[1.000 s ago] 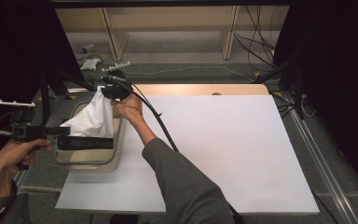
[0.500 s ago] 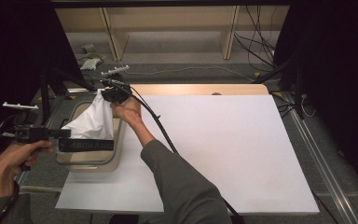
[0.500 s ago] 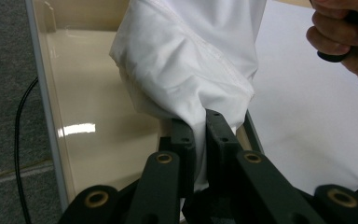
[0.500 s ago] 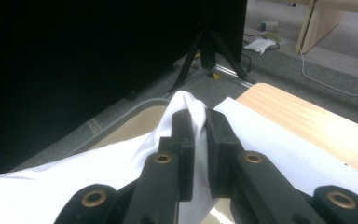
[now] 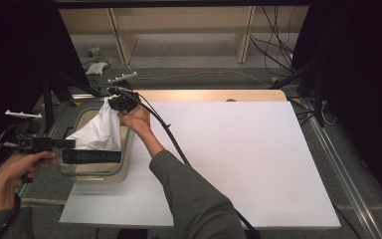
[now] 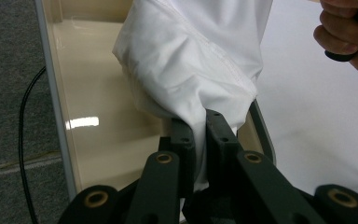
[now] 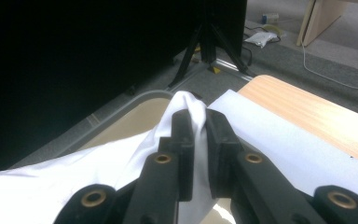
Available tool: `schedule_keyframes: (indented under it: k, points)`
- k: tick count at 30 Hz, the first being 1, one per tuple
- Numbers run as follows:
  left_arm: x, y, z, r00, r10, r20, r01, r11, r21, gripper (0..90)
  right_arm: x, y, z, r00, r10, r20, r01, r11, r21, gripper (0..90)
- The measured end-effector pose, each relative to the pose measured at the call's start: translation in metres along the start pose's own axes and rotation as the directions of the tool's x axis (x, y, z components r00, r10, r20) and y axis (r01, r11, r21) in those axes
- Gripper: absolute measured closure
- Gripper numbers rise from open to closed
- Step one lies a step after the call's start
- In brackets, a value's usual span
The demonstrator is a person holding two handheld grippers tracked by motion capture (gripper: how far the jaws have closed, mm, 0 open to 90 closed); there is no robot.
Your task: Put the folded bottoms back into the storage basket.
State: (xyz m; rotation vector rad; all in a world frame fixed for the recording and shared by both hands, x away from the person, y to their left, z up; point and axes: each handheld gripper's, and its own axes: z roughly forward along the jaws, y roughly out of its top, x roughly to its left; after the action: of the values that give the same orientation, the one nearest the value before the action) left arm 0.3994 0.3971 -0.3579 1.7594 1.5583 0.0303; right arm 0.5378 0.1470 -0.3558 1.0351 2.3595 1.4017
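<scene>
A white cloth [image 5: 98, 130] hangs stretched over a beige tub [image 5: 110, 171] at the table's left edge. My left gripper [image 5: 114, 156] is shut on the cloth's lower end; in the left gripper view the cloth [image 6: 191, 65] rises from between the jaws of that gripper [image 6: 200, 122] above the tub's floor [image 6: 98, 126]. My right gripper [image 5: 117, 103] is shut on the cloth's upper corner, held higher at the tub's far end. In the right gripper view the cloth [image 7: 98, 163] is pinched at the tips of the gripper [image 7: 199, 122].
A white sheet [image 5: 238, 154] covers most of the table, with a strip of bare wood [image 5: 209, 94] along its far edge. A black cable [image 5: 171, 139] trails from the right gripper across the sheet. Tripod legs [image 7: 205, 46] and cables stand on the floor beyond the tub.
The left gripper has drawn slightly toward the person with the cloth's lower end. The right gripper has stayed nearly still at the tub's far end.
</scene>
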Motion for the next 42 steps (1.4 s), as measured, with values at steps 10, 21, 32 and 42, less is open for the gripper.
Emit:
schedule_keyframes:
  k: [10, 21, 32, 42]
  points:
    - [0.005, -0.002, 0.007, 0.9999, -0.013, -0.006, 0.013, 0.9998, 0.017, 82.7, 0.0, -0.005, 0.005, 1.0, 0.005, 0.005, -0.006, 1.0, 0.01, 83.5]
    - [0.007, -0.002, 0.01, 0.999, -0.024, -0.039, 0.026, 0.9986, 0.047, 40.0, -0.007, -0.002, 0.004, 0.9995, 0.03, 0.003, -0.03, 0.999, 0.016, 42.7]
    - [-0.003, 0.006, 0.0, 0.9784, 0.01, -0.206, -0.021, 0.9984, -0.053, 29.7, -0.012, 0.009, -0.018, 0.9998, 0.015, -0.012, -0.016, 1.0, -0.025, 35.5]
    - [-0.015, 0.015, 0.029, 0.9669, 0.058, -0.249, -0.083, 0.9923, -0.092, 59.1, -0.018, 0.01, -0.042, 0.9996, -0.003, -0.027, 0.002, 0.998, -0.067, 32.0]
